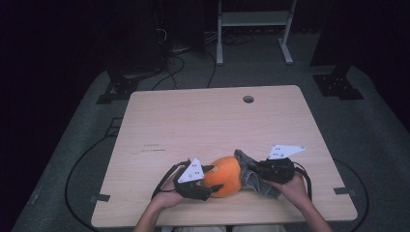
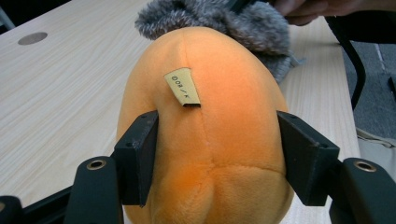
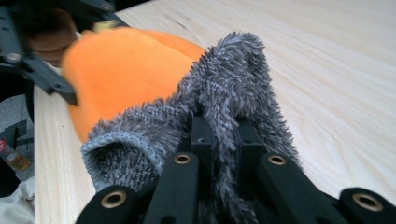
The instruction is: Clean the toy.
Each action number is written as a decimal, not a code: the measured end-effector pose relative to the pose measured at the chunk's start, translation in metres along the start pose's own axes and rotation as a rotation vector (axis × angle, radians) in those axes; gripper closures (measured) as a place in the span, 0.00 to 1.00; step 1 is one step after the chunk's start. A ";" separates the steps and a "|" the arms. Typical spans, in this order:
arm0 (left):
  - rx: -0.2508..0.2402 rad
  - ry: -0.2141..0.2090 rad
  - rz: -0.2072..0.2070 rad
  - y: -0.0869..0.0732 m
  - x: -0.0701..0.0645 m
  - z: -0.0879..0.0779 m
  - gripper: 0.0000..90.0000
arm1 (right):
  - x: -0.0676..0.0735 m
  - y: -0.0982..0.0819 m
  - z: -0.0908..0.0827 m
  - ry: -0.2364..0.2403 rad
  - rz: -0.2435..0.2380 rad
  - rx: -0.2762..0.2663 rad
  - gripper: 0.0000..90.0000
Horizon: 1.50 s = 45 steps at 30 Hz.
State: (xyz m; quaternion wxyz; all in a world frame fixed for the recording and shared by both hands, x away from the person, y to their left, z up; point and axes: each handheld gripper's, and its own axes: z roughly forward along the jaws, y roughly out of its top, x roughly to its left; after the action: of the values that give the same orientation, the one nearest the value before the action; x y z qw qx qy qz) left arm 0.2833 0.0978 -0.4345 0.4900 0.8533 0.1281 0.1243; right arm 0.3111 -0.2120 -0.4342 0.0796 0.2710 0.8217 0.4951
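Orange plush toy [image 2: 210,140] partly hidden inside grey fuzzy sock [image 3: 224,107]

— What's that orange thing?

— An orange plush toy [image 1: 225,175], egg-rounded, soft, with a seam down its back and a small tan tag [image 2: 183,87] sewn on. It lies on the counter [image 1: 212,125] near the front edge, at about 6 o'clock from the middle.

— And the grey piece?

— A grey fuzzy sock [image 1: 251,174], knit-ribbed at its open cuff, shaggy outside. It sits touching the toy at the toy's 3 o'clock, one end pulled over the toy's tip, the rest bunched and folded.
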 end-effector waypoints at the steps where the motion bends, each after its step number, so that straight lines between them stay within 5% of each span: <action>1: 0.002 -0.004 0.010 0.000 -0.001 0.000 0.39 | -0.001 0.000 -0.001 -0.002 0.003 0.002 0.91; 3: -0.001 -0.011 0.022 0.000 -0.003 0.000 0.39 | -0.001 0.003 -0.007 0.004 0.001 -0.029 0.91; 6: -0.001 -0.022 0.033 0.000 -0.005 0.001 0.38 | 0.005 0.012 -0.011 0.080 -0.016 -0.104 0.91; 10: -0.004 -0.036 0.037 0.000 -0.006 0.002 0.37 | 0.003 0.007 0.001 0.076 -0.007 -0.045 0.91; 14: -0.002 -0.039 0.048 0.000 -0.007 0.002 0.36 | -0.006 -0.001 -0.002 0.021 0.013 0.017 0.91; 20: -0.005 -0.048 0.053 0.000 -0.009 0.003 0.36 | -0.006 0.007 -0.012 0.072 0.033 -0.070 0.90; 25: -0.005 -0.055 0.060 -0.001 -0.010 0.004 0.36 | -0.006 0.001 0.000 0.102 0.056 -0.025 0.90; 29: -0.006 -0.056 0.058 -0.001 -0.010 0.003 0.35 | -0.016 -0.008 -0.003 0.031 0.073 0.058 0.90; 35: -0.015 -0.068 0.056 -0.001 -0.010 0.005 0.34 | -0.011 0.005 -0.010 0.095 0.067 -0.062 0.90; 40: -0.018 -0.070 0.049 -0.002 -0.009 0.005 0.33 | -0.014 -0.004 0.005 0.070 0.107 0.005 0.90; 42: -0.018 -0.070 0.052 -0.002 -0.010 0.005 0.32 | -0.015 -0.007 0.003 0.005 0.075 0.064 0.90; 45: -0.020 -0.063 0.048 -0.002 -0.009 0.006 0.31 | -0.011 -0.007 -0.004 -0.009 0.053 0.047 0.90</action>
State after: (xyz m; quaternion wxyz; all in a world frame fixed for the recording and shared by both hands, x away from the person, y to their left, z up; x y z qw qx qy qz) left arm 0.2766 0.0903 -0.4398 0.4991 0.8547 0.0908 0.1102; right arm 0.3163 -0.2236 -0.4392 0.0637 0.2969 0.8252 0.4763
